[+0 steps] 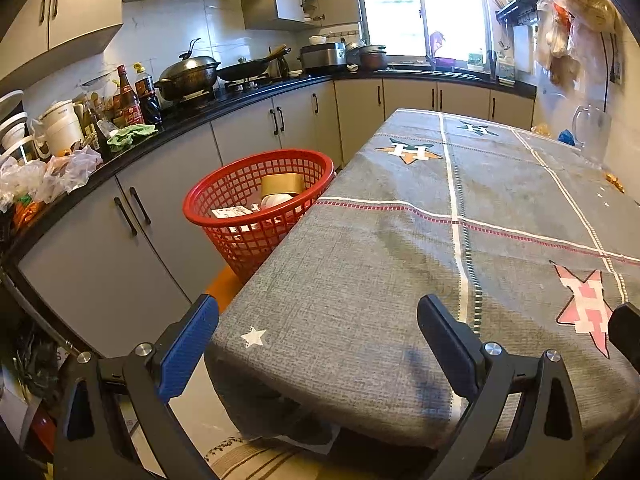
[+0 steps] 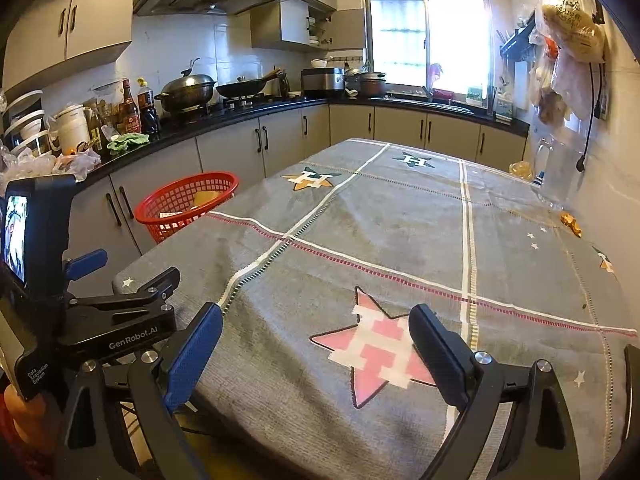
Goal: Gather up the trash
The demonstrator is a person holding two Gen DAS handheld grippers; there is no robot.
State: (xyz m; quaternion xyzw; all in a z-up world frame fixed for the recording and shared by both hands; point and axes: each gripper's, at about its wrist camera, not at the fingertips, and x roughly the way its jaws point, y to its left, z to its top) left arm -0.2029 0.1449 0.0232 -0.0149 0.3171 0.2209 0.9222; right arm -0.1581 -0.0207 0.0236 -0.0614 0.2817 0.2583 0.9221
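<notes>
A red mesh basket (image 1: 224, 190) stands left of the table, beside the cabinets, and also shows in the right wrist view (image 2: 160, 204). It holds a tan roll (image 1: 282, 185), a white cup and paper scraps. My left gripper (image 1: 318, 320) is open and empty over the table's near left corner. My right gripper (image 2: 316, 332) is open and empty over the pink star on the grey tablecloth (image 2: 400, 240). The left gripper's body (image 2: 120, 312) shows at the left of the right wrist view. A small orange scrap (image 2: 571, 222) lies at the table's right edge.
A cluttered black counter (image 1: 192, 120) runs along the left and back with bottles, pots and plastic bags. A clear jug (image 2: 560, 172) stands at the table's far right by the wall. Bags (image 2: 572, 28) hang on the right wall.
</notes>
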